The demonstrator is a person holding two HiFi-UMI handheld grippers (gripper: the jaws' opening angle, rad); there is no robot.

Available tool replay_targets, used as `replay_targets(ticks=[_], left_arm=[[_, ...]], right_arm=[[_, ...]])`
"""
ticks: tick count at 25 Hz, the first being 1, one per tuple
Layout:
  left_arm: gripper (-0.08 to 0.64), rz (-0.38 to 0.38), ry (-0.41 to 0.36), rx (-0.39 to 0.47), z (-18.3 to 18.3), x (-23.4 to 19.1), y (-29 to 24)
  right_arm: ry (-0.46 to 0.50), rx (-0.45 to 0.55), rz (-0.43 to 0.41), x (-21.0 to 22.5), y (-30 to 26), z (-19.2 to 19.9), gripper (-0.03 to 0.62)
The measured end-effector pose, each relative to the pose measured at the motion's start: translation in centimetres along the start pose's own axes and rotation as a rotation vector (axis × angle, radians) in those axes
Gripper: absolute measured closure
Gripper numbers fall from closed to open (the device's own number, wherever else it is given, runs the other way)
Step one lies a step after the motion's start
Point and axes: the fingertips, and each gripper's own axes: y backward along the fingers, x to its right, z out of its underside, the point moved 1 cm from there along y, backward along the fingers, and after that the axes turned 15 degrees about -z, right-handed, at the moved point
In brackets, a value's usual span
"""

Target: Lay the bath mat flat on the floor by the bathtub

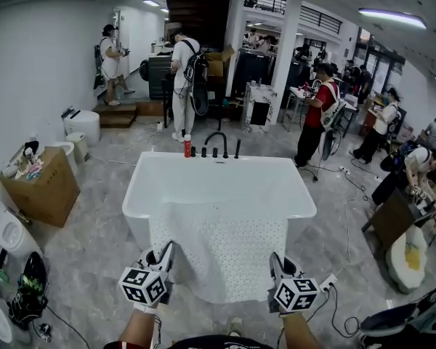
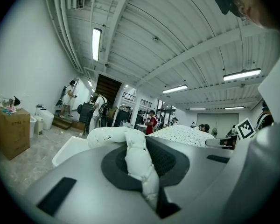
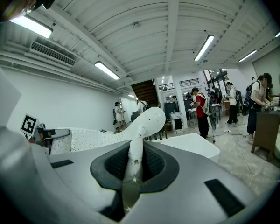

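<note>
I hold the mat draped over the tub rim, left hand-held gripper and right hand-held gripper each clamped on a near corner.

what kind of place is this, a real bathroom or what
Likely a big open workshop or recording hall, not a home bathroom: the bathtub stands alone mid-floor, a cardboard box sits nearby, and several people work behind it.

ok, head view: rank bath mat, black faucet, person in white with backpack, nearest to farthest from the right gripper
1. bath mat: held in the right gripper, draped over the bathtub near rim.
2. black faucet: far rim, centre.
3. person in white: beyond the tub, left of centre.
</note>
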Motion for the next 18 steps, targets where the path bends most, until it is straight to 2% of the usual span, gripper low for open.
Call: replay_targets(ticks=[18], left_arm=[[0.528,-0.009,-0.020,0.012,-0.2,4.5,-5.7]], right_arm=[[0.009,-0.004,-0.015,7.0,-1.3,-2.0,0.548]])
